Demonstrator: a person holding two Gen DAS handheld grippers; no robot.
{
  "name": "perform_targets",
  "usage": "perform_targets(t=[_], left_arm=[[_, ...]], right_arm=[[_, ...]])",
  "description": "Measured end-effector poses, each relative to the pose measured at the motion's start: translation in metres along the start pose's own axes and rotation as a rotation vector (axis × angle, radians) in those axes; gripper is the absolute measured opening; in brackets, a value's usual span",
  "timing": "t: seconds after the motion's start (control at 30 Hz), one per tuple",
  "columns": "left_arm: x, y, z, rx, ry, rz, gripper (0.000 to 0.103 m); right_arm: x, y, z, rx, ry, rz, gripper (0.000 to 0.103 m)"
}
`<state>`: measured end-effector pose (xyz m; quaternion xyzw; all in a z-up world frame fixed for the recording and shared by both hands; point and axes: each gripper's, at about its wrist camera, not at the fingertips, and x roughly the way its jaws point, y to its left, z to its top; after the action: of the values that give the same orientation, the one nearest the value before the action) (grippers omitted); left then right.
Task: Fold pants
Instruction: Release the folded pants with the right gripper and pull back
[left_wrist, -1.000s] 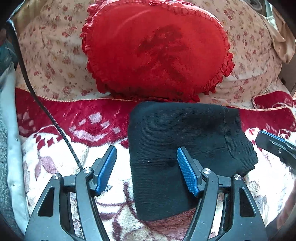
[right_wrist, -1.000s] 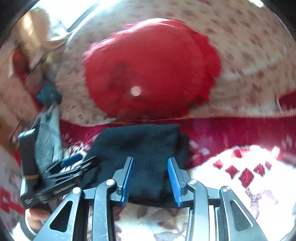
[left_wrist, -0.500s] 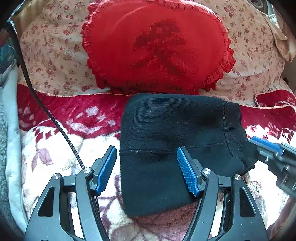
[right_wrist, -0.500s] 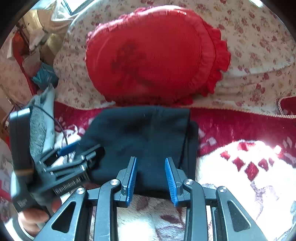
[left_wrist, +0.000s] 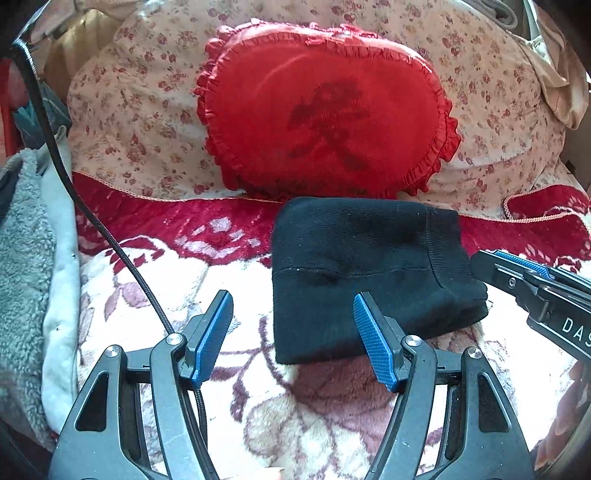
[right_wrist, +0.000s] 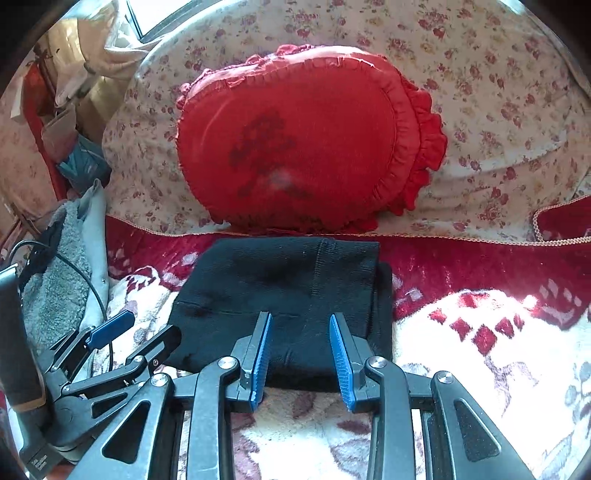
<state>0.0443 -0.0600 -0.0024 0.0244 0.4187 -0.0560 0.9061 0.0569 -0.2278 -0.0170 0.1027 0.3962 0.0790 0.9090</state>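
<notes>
Pants (left_wrist: 373, 273), black and knitted, lie as a compact, roughly rectangular bundle on the bed's red-and-white floral blanket (left_wrist: 303, 413), just in front of the heart-shaped red cushion (left_wrist: 325, 110) that leans on the flowered pillow (left_wrist: 122, 122) behind. The bundle looks several layers thick: a stitched seam runs across its upper face, a ribbed band stands near its right side in the left wrist view, and in the right wrist view a second layer peeks out along the right edge (right_wrist: 386, 306), slightly offset from the top one. By that reading the folding is essentially done, and what may remain is only to square up that offset edge or press the stack flat. Whether any loose leg is tucked underneath I cannot tell, since the near edge is partly hidden by the tools.

Neither tool holds cloth. The left gripper (left_wrist: 291, 336) has its blue fingers (left_wrist: 373, 347) spread wide, one over the blanket, the other over the bundle's near left corner, with no fabric pinched. The right gripper (right_wrist: 301, 354) has its fingers (right_wrist: 260, 354) parted more narrowly above the near edge, nothing between them.

A black cable (left_wrist: 92, 221) trails across the blanket at the left, beside a grey fleece garment (left_wrist: 22, 258).
</notes>
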Motion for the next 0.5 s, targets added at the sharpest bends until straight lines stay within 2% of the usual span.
perform_targets(t=[0.5], left_arm=[[-0.031,0.008,-0.012,-0.025,-0.040,0.020,0.068]], right_arm=[[-0.025,0.014,-0.015,-0.023,-0.016,0.010,0.035]])
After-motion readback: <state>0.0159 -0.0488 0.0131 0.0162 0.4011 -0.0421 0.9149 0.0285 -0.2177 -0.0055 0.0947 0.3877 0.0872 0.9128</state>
